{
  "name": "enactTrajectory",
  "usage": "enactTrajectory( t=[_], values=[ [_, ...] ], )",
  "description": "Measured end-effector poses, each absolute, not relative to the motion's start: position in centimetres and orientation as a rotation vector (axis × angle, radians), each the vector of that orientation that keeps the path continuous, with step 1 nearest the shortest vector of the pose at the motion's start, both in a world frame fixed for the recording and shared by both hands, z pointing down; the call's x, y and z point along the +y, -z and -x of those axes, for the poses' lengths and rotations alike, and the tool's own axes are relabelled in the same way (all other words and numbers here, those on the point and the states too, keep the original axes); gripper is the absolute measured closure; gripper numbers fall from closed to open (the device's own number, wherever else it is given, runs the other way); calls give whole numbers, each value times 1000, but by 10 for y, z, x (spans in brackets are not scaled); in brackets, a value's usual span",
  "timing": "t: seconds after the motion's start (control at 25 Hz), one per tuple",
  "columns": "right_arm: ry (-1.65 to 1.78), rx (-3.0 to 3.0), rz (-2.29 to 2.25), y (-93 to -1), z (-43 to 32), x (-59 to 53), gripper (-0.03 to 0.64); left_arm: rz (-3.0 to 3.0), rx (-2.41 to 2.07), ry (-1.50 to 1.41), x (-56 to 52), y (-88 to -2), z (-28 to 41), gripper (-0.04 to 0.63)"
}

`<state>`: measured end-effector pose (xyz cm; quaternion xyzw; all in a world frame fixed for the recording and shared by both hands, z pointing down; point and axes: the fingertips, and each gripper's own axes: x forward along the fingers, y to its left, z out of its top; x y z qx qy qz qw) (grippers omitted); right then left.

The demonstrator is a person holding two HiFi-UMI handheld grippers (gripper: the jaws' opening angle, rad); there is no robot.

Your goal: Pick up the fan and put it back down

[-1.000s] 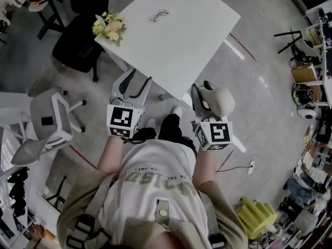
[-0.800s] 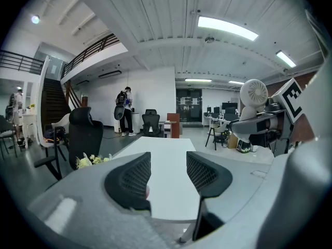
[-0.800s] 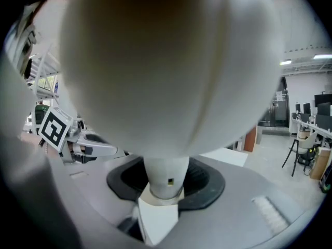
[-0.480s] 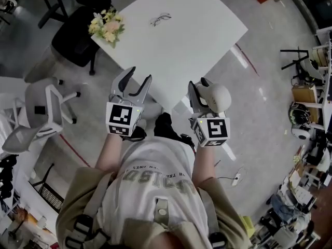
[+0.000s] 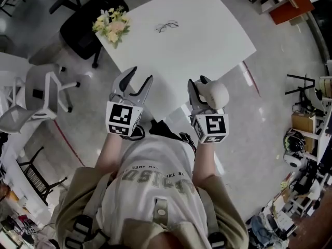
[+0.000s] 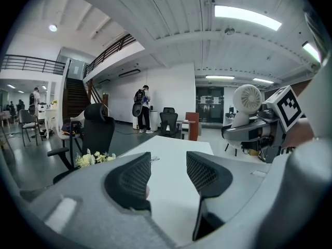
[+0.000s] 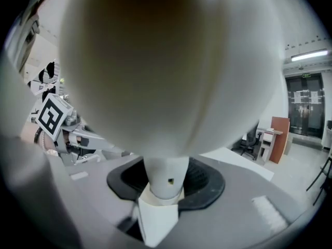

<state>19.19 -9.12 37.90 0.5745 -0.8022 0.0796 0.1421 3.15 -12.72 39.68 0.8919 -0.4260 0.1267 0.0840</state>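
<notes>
A small white fan [image 5: 216, 94] with a round head is held off the table, its stem [image 7: 165, 179] clamped between the pads of my right gripper [image 5: 200, 87]. In the right gripper view the fan's head [image 7: 171, 61] fills most of the picture. My left gripper [image 5: 140, 77] is open and empty, its fingertips just over the near edge of the white table [image 5: 202, 40]. The left gripper view shows its jaws [image 6: 168, 173] apart over the tabletop [image 6: 171, 152], with the fan [image 6: 247, 98] off to the right.
A pair of glasses [image 5: 167, 26] and a bunch of flowers [image 5: 111, 28] lie on the table. A black office chair [image 5: 83, 30] stands at its far left and a grey chair [image 5: 39, 95] beside me. Clutter lines the right wall.
Both grippers have moved forward toward the table, and their fingertips now reach its near edge. The fan stays clamped in the right gripper.
</notes>
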Motion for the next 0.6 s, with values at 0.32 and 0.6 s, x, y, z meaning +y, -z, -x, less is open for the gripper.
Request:
enactTrajectory(
  t=[0.32,0.6],
  values=[
    [-200,-2411,-1499,-389,-199,-123,462,-2586,-1368,-366,-133,-400,-49,373],
    [-189,-2420,-1423,-405,-200,-141,462,-2569,-1420,-374,-137,-402,-55,373]
  ],
)
